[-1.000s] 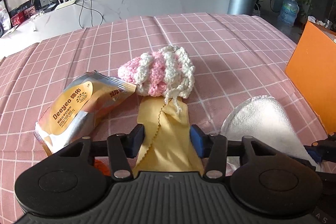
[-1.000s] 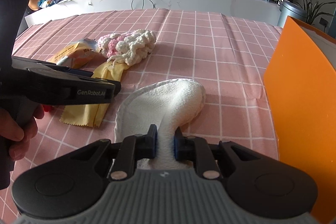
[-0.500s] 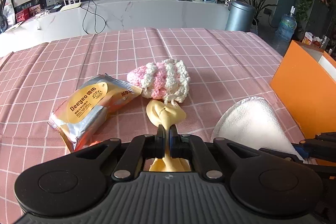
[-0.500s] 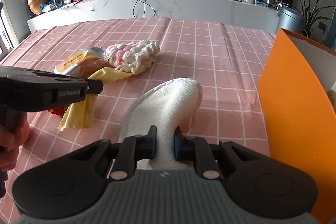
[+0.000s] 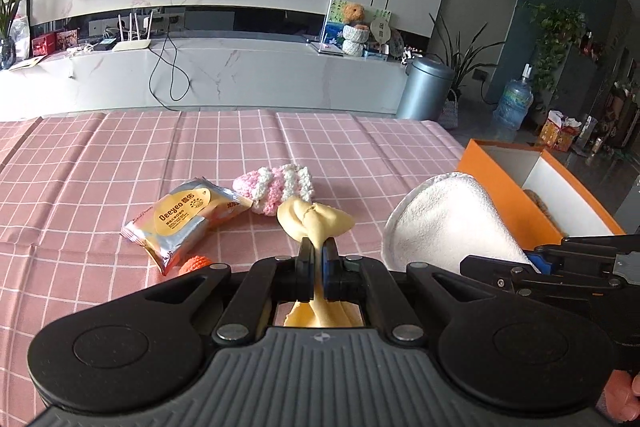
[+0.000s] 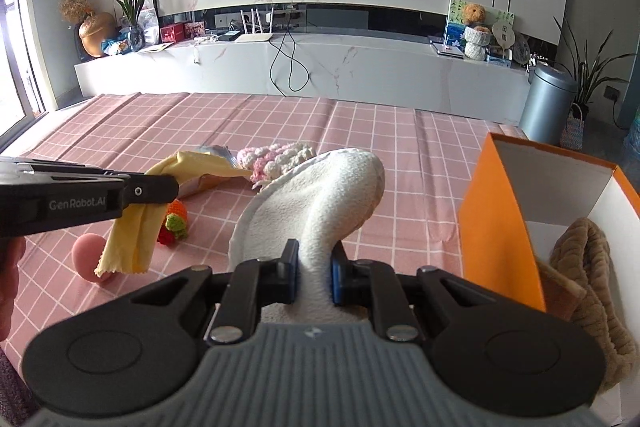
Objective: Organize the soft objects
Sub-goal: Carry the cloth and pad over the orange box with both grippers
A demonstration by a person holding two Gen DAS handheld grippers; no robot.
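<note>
- Gripping the yellow cloth (image 5: pixel 314 223), the left gripper (image 5: pixel 316 247) has its jaws pressed together on it; the cloth bunches above the fingers at the centre of the left wrist view and hangs clear of the tablecloth (image 5: pixel 100 179).
- The right gripper (image 6: pixel 314 263) is closed narrowly on the white towel (image 6: pixel 320 199), which rises from the lower centre of the right wrist view and hides part of the table behind it.
- The orange box (image 6: pixel 496 223) stands at the right edge of that view, open on top, with a brown plush item (image 6: pixel 588 267) inside.
- The pink and white crochet piece (image 5: pixel 280 187) and the snack packet (image 5: pixel 184 223) lie side by side on the tablecloth, left of centre in the left wrist view.
- In the lower left of the right wrist view lie a knitted strawberry (image 6: pixel 174 223) and a pink ball (image 6: pixel 90 255), partly covered by the hanging cloth.
</note>
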